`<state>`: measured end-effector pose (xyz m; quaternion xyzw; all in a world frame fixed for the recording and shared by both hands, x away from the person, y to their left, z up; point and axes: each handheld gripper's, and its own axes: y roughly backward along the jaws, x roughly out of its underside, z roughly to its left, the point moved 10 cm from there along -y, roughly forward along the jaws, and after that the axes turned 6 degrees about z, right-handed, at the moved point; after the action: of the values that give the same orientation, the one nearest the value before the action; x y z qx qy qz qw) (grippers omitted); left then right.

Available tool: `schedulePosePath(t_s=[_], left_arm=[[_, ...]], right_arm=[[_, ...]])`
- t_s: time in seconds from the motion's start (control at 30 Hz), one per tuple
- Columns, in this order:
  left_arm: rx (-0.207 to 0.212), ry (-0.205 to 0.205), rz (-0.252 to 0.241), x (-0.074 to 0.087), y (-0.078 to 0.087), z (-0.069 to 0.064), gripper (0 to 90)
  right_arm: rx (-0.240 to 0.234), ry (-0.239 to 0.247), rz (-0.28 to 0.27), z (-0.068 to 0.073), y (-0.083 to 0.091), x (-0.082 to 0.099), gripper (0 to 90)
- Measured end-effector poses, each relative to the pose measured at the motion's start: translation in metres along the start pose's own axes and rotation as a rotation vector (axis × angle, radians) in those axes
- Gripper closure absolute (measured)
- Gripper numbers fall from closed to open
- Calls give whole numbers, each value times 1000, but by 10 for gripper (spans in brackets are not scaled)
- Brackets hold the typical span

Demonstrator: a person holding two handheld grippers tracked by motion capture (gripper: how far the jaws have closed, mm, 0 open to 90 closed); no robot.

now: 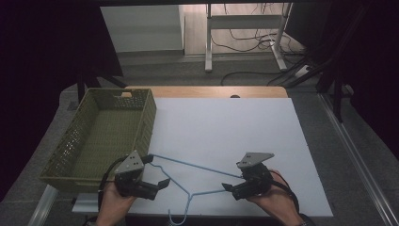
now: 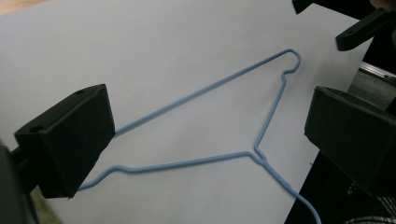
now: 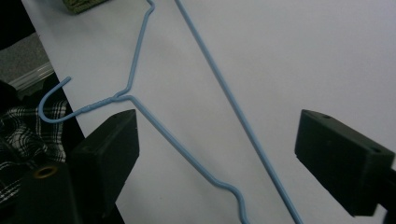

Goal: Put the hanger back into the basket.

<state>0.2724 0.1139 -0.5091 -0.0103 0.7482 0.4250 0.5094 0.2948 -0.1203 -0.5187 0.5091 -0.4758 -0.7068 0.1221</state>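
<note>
Hanger (image 1: 188,176), blue wire, lies flat on the white worktop (image 1: 226,127) near its front edge, hook overhanging toward the person. Left gripper (image 1: 157,185): jaws spread, straddling one shoulder end, no contact seen. Right gripper (image 1: 231,189): jaws spread about the opposite end, pads clear of the wire. Green basket (image 1: 141,127) stands at the worktop's left.

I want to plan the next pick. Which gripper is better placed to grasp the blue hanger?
Probably the right gripper: both wires of the hanger at that corner run between its open jaws. The left gripper is also open, with its corner beside one jaw.
</note>
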Motion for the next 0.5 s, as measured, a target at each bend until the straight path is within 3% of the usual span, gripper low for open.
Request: schedulePosePath(t_s=[0.2, 0.5], left_arm=[[-3, -14, -6, -1, -8, -4, 15], [34, -24, -23, -3, -16, -12, 15]], right_arm=[[-22, 33, 16, 8, -8, -3, 258], [-59, 90, 40, 21, -25, -6, 340]])
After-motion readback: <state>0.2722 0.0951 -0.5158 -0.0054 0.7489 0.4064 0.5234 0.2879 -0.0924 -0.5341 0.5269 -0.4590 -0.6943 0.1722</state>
